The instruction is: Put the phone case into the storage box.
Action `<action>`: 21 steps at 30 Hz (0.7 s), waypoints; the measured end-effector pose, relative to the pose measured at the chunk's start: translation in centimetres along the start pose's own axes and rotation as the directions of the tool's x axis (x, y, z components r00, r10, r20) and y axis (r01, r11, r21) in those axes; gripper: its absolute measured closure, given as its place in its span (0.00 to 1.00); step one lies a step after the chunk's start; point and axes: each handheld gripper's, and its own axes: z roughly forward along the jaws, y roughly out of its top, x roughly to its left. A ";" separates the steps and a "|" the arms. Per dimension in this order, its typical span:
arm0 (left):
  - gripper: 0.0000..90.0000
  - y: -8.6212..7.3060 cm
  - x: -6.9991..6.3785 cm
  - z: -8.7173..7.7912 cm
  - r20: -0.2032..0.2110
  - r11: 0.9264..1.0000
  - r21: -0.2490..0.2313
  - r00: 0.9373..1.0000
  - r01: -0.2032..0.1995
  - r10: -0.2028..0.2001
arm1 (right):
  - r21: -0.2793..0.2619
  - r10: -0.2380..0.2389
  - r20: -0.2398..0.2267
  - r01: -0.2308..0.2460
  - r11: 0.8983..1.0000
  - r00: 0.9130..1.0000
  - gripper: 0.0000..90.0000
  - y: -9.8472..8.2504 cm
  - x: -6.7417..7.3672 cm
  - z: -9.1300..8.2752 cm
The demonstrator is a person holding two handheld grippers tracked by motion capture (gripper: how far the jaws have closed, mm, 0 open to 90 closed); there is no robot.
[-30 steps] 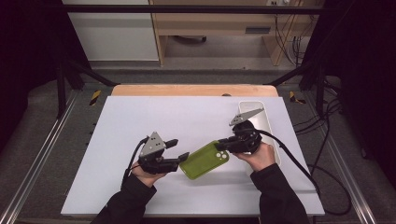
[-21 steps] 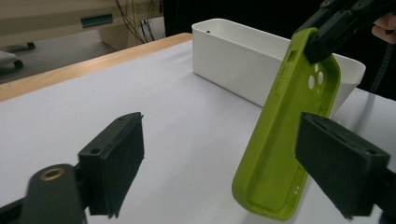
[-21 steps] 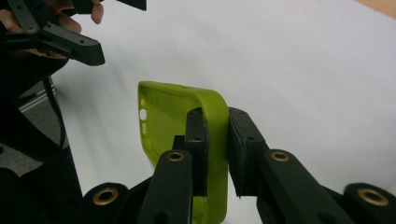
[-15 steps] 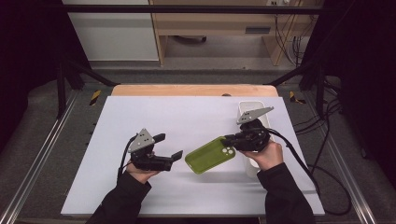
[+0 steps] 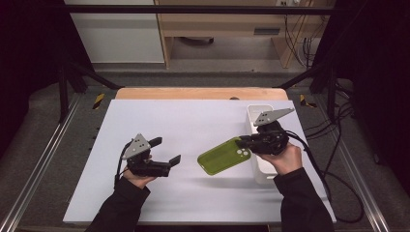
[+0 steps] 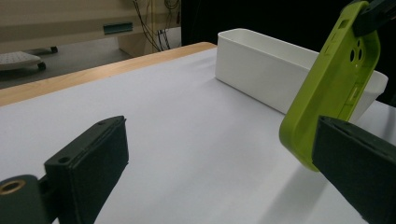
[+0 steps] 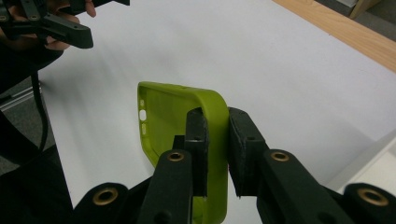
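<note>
The work surface is a white table sheet with a wooden edge along its far side and a dark frame around it. A white bin stands on the sheet at the person's right, its long axis running away from the person.

The right gripper holds a green phone case. Its jaws are closed on the case wall at the camera-cutout end, one jaw inside the shell and one outside, as the right gripper view shows. The case hangs above the sheet, just beside the bin's left wall. Its long axis points away from the bin and slightly toward the person, with the open side facing up.

The left gripper is well apart from the bin, on the far side of the case from it. Its jaws are spread wide and hold nothing.

Judgement: the bin lies immediately to the right of the held case, so the right hand is the nearer one for placing it there.
</note>
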 end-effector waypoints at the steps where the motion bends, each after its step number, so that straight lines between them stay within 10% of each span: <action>1: 0.04 -0.1 0.1 -0.1 0.000 1.000 -0.002 1.000 0.000 0.000 | -0.002 -0.006 0.005 0.006 1.000 1.000 0.88 0.1 0.0 -0.2; 21: 0.04 -1.4 1.5 -1.3 -0.029 1.000 -0.020 0.999 -0.017 0.016 | -0.010 -0.067 0.081 0.068 0.998 0.995 0.88 1.4 0.1 -2.9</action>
